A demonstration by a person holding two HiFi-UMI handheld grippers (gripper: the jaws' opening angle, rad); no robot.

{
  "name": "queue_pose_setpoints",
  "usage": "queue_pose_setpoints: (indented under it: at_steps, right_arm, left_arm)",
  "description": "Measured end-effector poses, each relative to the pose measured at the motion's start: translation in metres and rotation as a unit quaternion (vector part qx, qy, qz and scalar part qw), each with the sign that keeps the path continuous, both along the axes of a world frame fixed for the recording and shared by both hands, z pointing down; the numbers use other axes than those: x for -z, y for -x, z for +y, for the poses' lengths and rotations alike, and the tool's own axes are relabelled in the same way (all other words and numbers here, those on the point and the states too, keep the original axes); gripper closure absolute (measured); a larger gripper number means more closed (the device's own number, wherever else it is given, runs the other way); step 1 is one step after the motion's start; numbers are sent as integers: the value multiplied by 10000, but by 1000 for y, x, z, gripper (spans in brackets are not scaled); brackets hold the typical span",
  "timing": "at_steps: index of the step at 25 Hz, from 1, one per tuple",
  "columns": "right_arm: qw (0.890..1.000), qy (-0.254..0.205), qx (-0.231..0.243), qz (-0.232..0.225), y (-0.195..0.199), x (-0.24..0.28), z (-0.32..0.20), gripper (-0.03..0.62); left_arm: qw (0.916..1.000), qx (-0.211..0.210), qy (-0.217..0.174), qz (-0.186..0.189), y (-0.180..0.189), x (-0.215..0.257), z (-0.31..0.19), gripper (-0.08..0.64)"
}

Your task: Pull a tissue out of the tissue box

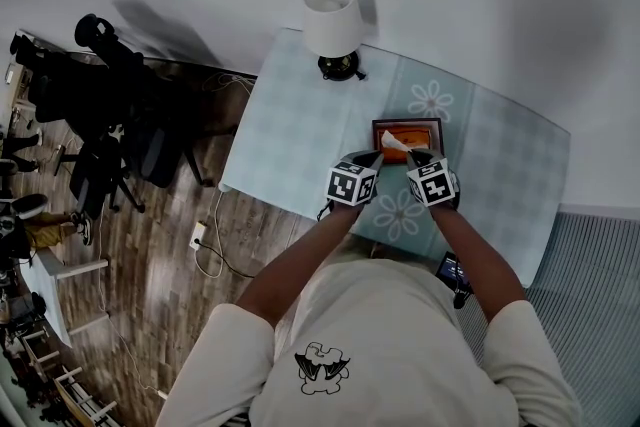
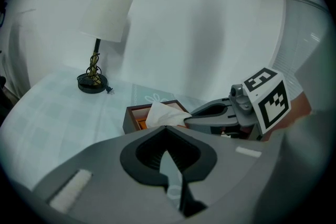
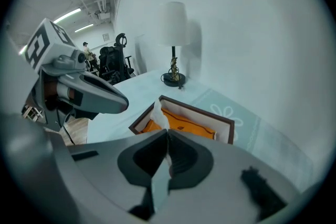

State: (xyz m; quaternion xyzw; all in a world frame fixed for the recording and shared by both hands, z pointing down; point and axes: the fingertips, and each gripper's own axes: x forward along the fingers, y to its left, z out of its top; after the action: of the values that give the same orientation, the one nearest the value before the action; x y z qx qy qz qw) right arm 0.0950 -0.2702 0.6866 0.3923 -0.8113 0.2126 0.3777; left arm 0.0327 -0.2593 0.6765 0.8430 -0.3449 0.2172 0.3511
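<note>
Two grippers: both mine, left gripper and right gripper, tips brought to the near edge of the tissue box.
Head view, tissue box: dark wooden frame, orange inside, lying flat on the tablecloth.
Head view, tissue: white, standing out of the box at its near left part, reaching to my right gripper's tips.
Head view, left gripper: just beside the box's near left corner, not on the tissue.
Head view, tablecloth: pale check with flower prints, one flower beyond the box, one on its near side.
Head view, lamp: white shade, dark round base, beyond the box and to its left, well apart from it.
Head view, office chairs: dark, on the wood floor, far to the left of the box, off the cloth.
Left gripper view, my left jaws: together, tip to tip, nothing between them; the box lies just beyond the tips.
Left gripper view, tissue: rises crumpled from the box's opening; its right corner runs into my right gripper's tips.
Left gripper view, lamp: beyond the box, to its left.
Right gripper view, my right jaws: closed, clamped on the tissue; a thin white strip shows between the pads.
Right gripper view, tissue box: just beyond my tips, orange pack inside the frame, tissue upright at the near left corner.
Right gripper view, left gripper: to the left of the box, its tip above the cloth beside that corner.
</note>
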Motion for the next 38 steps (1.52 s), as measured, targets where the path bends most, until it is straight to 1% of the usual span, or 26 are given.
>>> queue_pose_setpoints:
  at_steps: [4, 8, 12, 18, 23, 26, 29, 34, 36, 38]
  right_arm:
    - [9996, -137, -83, -233, -2, 21, 8, 577]
    - [9978, -277, -285, -527, -9, 44, 17, 577]
    - [9942, -492, -434, -856, -12, 72, 23, 577]
    - [9869, -822, -455, -1313, -12, 118, 43, 577]
    - [9756, -1122, -580, -1795, -15, 161, 62, 577]
    - [9685, -1260, -682, -2035, -18, 181, 76, 577]
    - [9614, -1420, -759, -2230, -21, 198, 89, 577]
    - [9460, -1561, -957, -2674, -28, 224, 108, 577]
    - [9415, -1629, -983, -2782, -31, 235, 115, 577]
    - [9397, -1718, -972, -2792, -31, 245, 120, 577]
  left_arm:
    - [9997, -62, -228, -86, 4, 12, 4, 554]
    - [9986, -134, -501, -99, 3, 29, 7, 554]
    - [9977, -117, -661, 42, 3, 48, 10, 554]
    - [9952, -76, -929, 291, 3, 84, 22, 554]
    - [9907, -206, -1285, 401, -1, 122, 39, 554]
    - [9877, -206, -1466, 500, -3, 143, 50, 554]
    - [9849, -204, -1606, 612, -6, 160, 60, 554]
    - [9801, -181, -1784, 848, -6, 189, 76, 554]
    - [9777, -205, -1897, 874, -5, 201, 82, 554]
    - [9757, -193, -1991, 890, -3, 210, 87, 554]
